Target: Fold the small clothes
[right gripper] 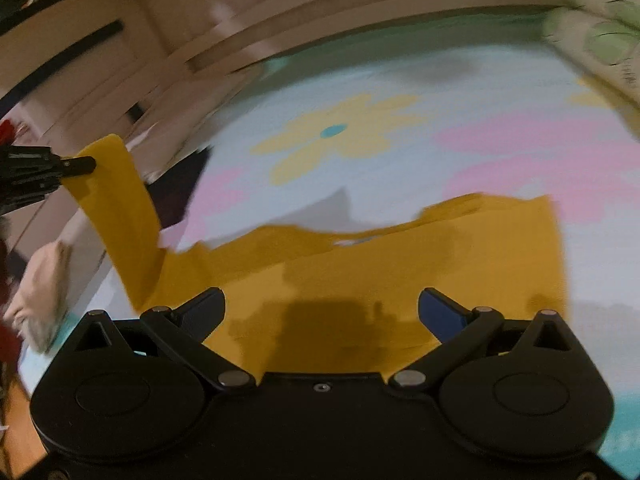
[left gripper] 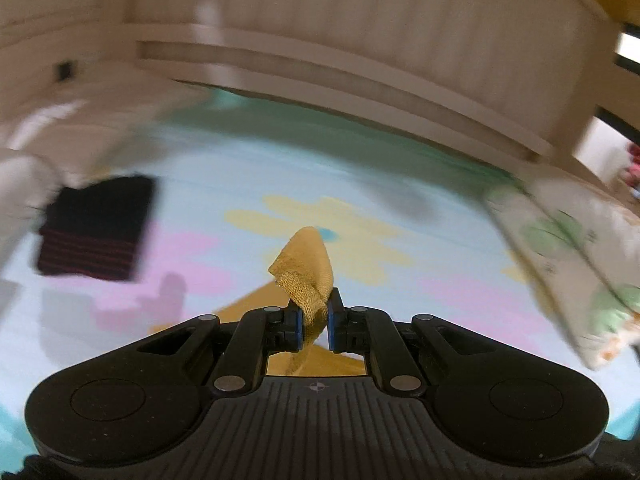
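A mustard-yellow garment (right gripper: 400, 272) lies spread on the flowered bed sheet (right gripper: 400, 80). My left gripper (left gripper: 314, 326) is shut on a corner of the yellow garment (left gripper: 306, 272) and holds it lifted off the sheet. In the right wrist view the left gripper (right gripper: 86, 165) shows at the left edge, pulling a strip of the garment up. My right gripper (right gripper: 322, 314) is open and empty, hovering just above the flat part of the garment.
A folded black garment with red stripes (left gripper: 96, 228) lies at the left on the sheet. A floral pillow (left gripper: 568, 256) lies at the right. A wooden headboard (left gripper: 360, 40) runs along the far side. Pale cloth (right gripper: 44, 292) lies at the bed's left edge.
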`<state>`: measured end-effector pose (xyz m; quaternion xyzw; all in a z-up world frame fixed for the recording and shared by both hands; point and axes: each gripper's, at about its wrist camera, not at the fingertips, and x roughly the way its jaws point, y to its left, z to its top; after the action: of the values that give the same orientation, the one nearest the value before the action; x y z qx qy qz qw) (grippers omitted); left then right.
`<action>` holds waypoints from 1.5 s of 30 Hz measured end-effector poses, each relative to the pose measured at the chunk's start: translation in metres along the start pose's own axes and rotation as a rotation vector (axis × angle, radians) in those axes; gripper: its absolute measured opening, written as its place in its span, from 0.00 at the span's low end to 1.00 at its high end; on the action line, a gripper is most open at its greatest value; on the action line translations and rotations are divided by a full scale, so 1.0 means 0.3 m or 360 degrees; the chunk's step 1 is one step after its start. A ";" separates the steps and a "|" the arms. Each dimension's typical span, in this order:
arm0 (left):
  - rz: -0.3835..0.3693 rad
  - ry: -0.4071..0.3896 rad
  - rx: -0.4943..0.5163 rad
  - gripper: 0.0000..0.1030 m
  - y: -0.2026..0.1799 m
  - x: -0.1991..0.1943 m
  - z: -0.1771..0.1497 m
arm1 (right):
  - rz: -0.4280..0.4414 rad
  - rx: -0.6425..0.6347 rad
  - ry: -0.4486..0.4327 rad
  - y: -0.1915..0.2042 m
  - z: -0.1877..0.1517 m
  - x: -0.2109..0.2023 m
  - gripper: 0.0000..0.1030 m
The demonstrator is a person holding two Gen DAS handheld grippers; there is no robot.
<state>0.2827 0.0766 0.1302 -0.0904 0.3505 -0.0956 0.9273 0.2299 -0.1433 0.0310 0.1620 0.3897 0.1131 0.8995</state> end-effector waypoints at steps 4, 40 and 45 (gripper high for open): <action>-0.0097 0.0086 0.0094 0.10 -0.212 0.117 -0.100 | -0.0063 0.0109 -0.0038 -0.103 0.009 -0.038 1.00; 0.0178 0.0438 -0.0054 0.59 0.293 0.392 -0.414 | -0.0059 0.0309 0.0055 -0.309 0.004 0.081 0.98; 0.0130 0.0437 0.0011 0.59 0.299 0.397 -0.407 | -0.0041 0.0311 0.0112 -0.309 -0.006 0.149 0.84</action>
<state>0.2991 0.1223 -0.0565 -0.0589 0.4770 -0.0706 0.8741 0.2658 -0.2135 -0.0350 0.2399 0.4322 0.0684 0.8666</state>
